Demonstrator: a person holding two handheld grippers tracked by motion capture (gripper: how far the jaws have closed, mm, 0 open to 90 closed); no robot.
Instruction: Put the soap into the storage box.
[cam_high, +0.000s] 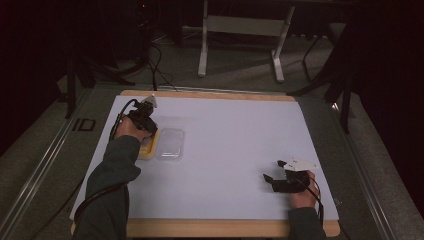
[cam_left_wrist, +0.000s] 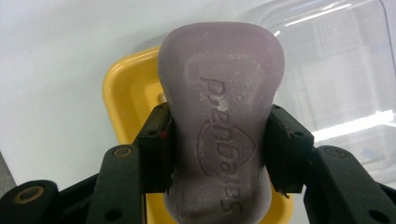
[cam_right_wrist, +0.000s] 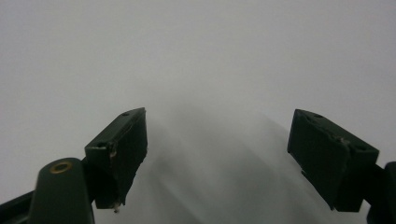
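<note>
Left gripper view: a purple soap bar (cam_left_wrist: 219, 121) is clamped by the left gripper (cam_left_wrist: 219, 154) above a yellow soap dish (cam_left_wrist: 126, 93), largely hidden beneath it; a clear lid (cam_left_wrist: 336, 79), cut off at right, lies beside it. At near right, the right gripper (cam_high: 276, 171) is held wide open and empty over bare white table (cam_high: 235, 150).
</note>
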